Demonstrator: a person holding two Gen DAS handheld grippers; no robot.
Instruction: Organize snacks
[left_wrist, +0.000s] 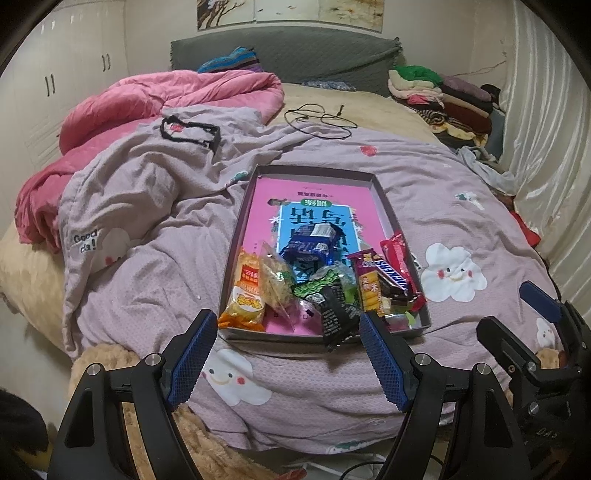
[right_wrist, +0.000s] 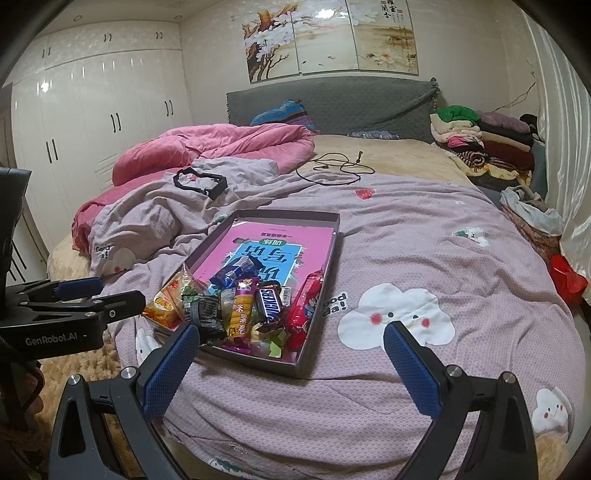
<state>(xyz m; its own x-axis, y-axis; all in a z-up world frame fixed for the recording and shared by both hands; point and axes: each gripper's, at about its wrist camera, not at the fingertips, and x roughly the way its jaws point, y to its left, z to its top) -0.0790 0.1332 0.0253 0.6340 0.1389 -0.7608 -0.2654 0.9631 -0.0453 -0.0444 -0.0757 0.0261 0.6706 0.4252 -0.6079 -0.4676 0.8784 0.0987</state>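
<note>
A shallow grey tray (left_wrist: 384, 199) (right_wrist: 334, 236) with a pink printed lining lies on the mauve cloud-print quilt. Several snacks are heaped at its near end: an orange chip bag (left_wrist: 245, 295) (right_wrist: 164, 302), a Snickers bar (left_wrist: 393, 275) (right_wrist: 269, 301), a red packet (left_wrist: 397, 251) (right_wrist: 306, 295), a blue wrapper (left_wrist: 310, 243) and a black packet (left_wrist: 338, 314) hanging over the near rim. My left gripper (left_wrist: 288, 317) (right_wrist: 110, 291) hovers open just short of that rim, holding nothing. My right gripper (right_wrist: 291, 328) (left_wrist: 517, 314) is open and empty, to the right of the tray's near corner.
A rumpled pink duvet (left_wrist: 147, 99) lies at the far left. A black plastic frame (left_wrist: 190, 133) and a black cable (left_wrist: 321, 120) rest on the bed behind the tray. Folded clothes (left_wrist: 443, 96) are stacked at the far right by a curtain (left_wrist: 546, 147).
</note>
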